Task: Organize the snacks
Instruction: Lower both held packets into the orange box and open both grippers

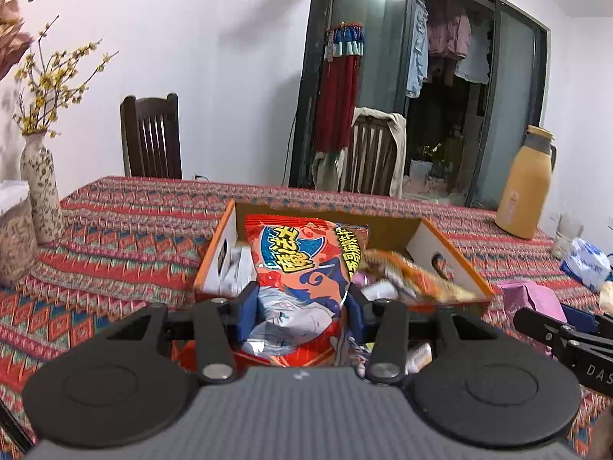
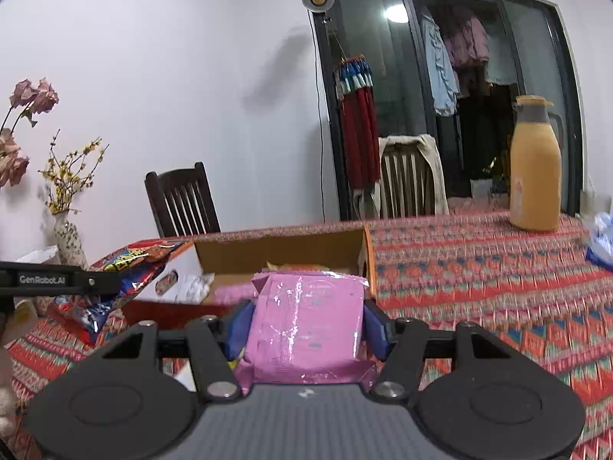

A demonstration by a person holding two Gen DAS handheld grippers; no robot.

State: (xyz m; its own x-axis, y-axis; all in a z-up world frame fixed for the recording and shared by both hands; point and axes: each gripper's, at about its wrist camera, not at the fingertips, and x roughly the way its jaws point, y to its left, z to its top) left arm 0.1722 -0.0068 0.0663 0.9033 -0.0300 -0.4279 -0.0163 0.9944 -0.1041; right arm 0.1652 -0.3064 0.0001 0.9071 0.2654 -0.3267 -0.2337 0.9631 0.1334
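Note:
My left gripper is shut on a red and orange snack bag with cartoon print, held upright over the near edge of an open cardboard box. The box holds several small packets. My right gripper is shut on a pink snack packet, held just in front of the same box. In the right wrist view the left gripper's arm and its red bag show at the left. In the left wrist view the right gripper and the pink packet show at the right.
The table wears a red patterned cloth. A flower vase stands at the left, a tan thermos jug at the far right, a blue and white bag beside it. Two chairs stand behind the table.

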